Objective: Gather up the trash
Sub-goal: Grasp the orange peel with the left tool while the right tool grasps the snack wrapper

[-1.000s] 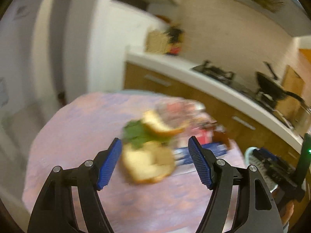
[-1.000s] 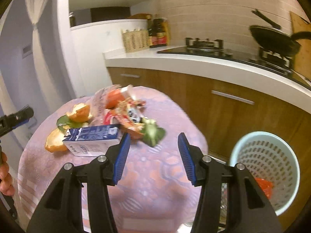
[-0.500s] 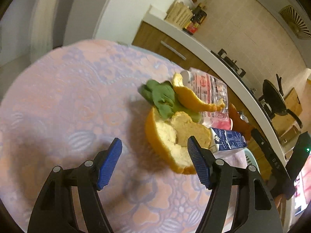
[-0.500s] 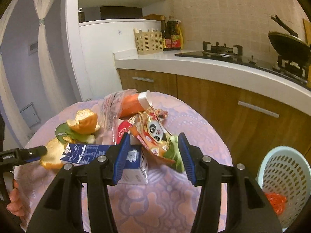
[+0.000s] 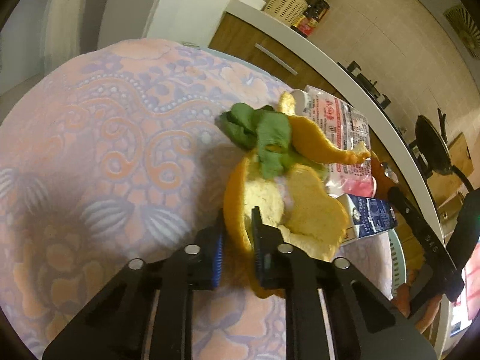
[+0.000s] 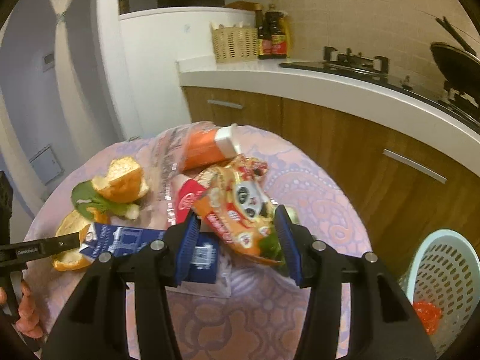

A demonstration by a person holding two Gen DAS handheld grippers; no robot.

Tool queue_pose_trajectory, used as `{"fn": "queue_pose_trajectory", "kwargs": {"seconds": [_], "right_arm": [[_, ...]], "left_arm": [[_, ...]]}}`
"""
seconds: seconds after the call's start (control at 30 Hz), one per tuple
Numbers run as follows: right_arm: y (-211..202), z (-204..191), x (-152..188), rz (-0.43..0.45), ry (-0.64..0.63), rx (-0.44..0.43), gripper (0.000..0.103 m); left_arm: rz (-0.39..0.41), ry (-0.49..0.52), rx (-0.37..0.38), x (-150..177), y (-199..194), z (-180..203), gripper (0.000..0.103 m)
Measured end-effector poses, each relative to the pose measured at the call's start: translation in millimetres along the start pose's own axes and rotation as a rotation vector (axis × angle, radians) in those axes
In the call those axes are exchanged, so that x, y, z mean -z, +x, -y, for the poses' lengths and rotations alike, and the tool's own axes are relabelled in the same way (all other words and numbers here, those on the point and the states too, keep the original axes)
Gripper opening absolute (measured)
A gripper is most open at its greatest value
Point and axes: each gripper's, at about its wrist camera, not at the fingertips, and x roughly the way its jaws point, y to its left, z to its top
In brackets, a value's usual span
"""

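Left gripper [image 5: 237, 240] jaws, spread a moment ago, just closed, now pinching the curled orange peel's [image 5: 300, 210] rim on the patterned pink tabletop [image 5: 105, 150], right gripper [image 6: 237, 240] jaws spread around the orange panda snack wrapper [image 6: 240, 207], unchanged.

Kitchen background behind a cloth-covered round table.

In the right wrist view a white counter [image 6: 300, 79] over wooden cabinets [image 6: 330, 138] runs from 12 toward 3 o'clock. On it stand a woven basket [image 6: 234, 43], dark sauce bottles [image 6: 273, 34], a gas hob [image 6: 354, 60] and a black pan [image 6: 453, 63]. A knotted curtain [image 6: 61, 6] hangs at 10 o'clock.
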Motion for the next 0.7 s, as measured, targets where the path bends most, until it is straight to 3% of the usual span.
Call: {"fn": "queue_pose_trajectory", "kwargs": {"seconds": [0.07,0.23,0.3,0.37,0.4,0.53,0.7], "right_arm": [[-3.7,-2.3,-0.2,0.004,0.001,-0.015,0.048],[12.3,-9.1,-5.3,-0.065,-0.037,0.044,0.048],[18.6,-5.6,-11.3,-0.110,-0.005,0.017,0.033],[21.4,-6.2,-15.1,-0.128,0.001,0.008,0.013],[21.2,-8.8,-17.0,-0.124,-0.011,0.017,0.009],[1.2,-21.2,-22.2,-0.046,-0.061,0.041,0.003],[-50.7,-42.0,-32.8,0.114,-0.117,-0.073,0.002]], "left_arm": [[0.016,-0.013,-0.005,1.0,-9.2,-4.2,0.010],[0.058,-0.004,-0.001,-0.4,-37.4,-6.9,0.009],[0.080,0.005,0.007,0.3,-49.0,-5.9,0.009],[0.097,0.008,0.018,0.7,-57.9,-4.2,0.008],[0.108,0.011,0.027,1.1,-63.0,-2.8,0.008],[0.152,0.038,0.055,0.8,-82.9,5.1,0.008],[0.237,0.088,0.111,-0.9,-114.9,26.2,0.008]]}}
